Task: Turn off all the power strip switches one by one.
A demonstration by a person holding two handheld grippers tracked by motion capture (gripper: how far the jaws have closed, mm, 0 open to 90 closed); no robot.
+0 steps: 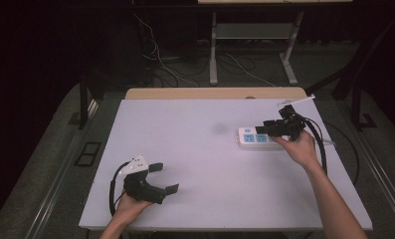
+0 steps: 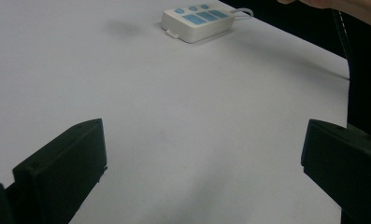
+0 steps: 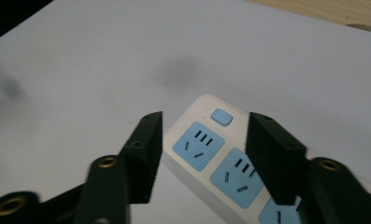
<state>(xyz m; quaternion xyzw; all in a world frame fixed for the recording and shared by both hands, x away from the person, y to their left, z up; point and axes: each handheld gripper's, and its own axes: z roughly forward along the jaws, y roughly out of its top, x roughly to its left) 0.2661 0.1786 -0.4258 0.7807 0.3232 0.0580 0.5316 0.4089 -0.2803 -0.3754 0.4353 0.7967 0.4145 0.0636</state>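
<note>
- The power strip (image 1: 254, 138), white with blue sockets, lies flat on the white counter (image 1: 205, 164) near its right side.
- The right claw (image 1: 265, 129) hovers just over the strip, its jaws parted to either side of the socket end and pressing on nothing.
- The left claw (image 1: 163, 177) rests near the front left corner, released, jaws spread wide, well apart from the strip.

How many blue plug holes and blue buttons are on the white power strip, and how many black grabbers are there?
Blue sockets on the power strip: 3
Blue button: 1
Black grippers: 2, the left gripper and the right gripper
Total: 6
</note>
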